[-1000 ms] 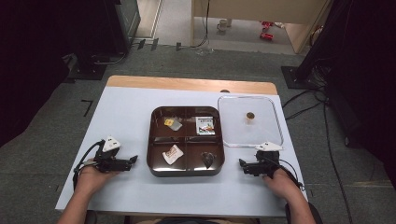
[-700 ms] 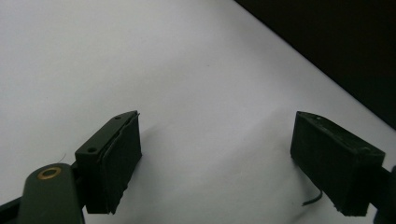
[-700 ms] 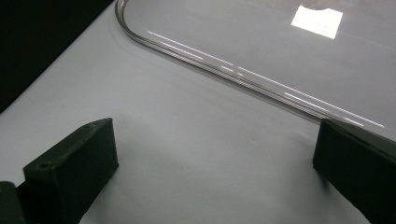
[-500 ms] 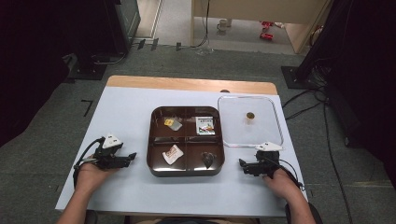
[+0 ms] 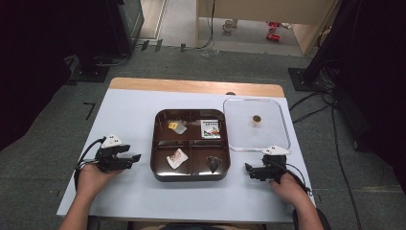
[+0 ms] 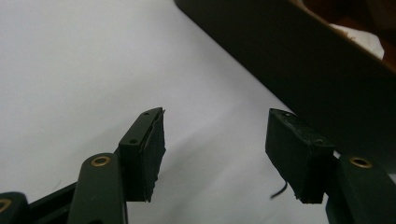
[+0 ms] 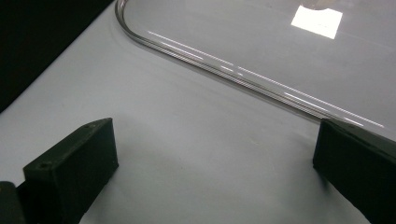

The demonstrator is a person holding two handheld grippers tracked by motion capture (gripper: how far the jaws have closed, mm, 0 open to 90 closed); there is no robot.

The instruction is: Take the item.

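Resting either side of the brown tray (image 5: 191, 175), both grippers sit low on the white table (image 5: 124, 115). Left gripper (image 5: 135, 157): jaws spread, empty, just left of the tray wall. Right gripper (image 5: 249, 167): jaws spread, empty, right of the tray, near the clear lid's (image 5: 283, 125) rounded corner. Likely step: fit the lid on the tray. Pinch the thin rim squarely; smooth plastic may slip. Tray glossy, rigid, four compartments holding small wrapped snacks (image 5: 177, 158); details too small to read.
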